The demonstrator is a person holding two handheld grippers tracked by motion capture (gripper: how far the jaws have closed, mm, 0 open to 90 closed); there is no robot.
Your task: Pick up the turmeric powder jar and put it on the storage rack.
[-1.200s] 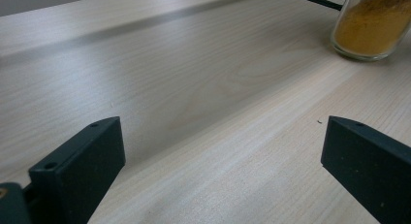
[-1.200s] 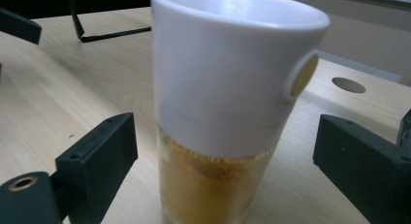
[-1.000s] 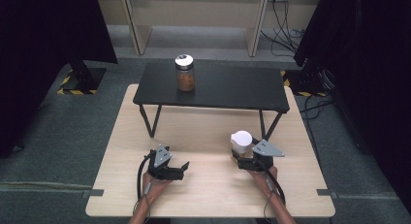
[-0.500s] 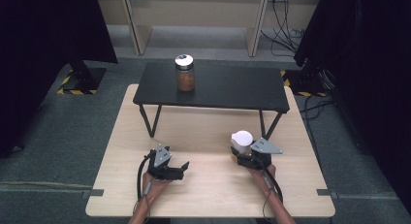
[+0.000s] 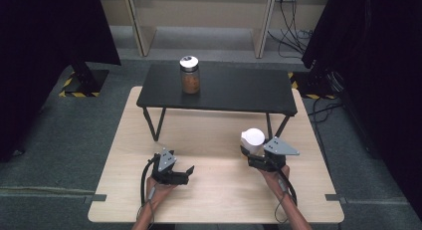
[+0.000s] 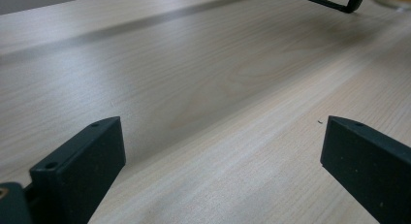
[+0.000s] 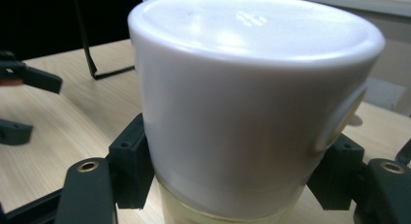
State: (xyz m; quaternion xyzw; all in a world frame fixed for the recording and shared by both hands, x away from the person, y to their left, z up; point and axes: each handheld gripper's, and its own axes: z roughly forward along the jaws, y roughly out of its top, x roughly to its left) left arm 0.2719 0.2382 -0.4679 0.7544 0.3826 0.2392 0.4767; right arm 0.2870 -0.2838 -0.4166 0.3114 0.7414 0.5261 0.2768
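Observation:
A jar with a broad white lid and pale yellowish glass below it sits between the pads of my right gripper, which is shut on it just under the lid. From above, this white-lidded jar hangs slightly over the wooden table at its right front, with the right gripper beneath the lid. My left gripper rests low at the left front, its jaws wide apart and nothing between them. In its own view the left gripper has only bare wood between its jaws.
A low black table stands on the far half of the wooden table. On it, at the left, is a second jar with brown contents. Its thin metal legs come down ahead of both grippers.
My right gripper has risen a little with the white-lidded jar in it. The left gripper has stayed where it was.

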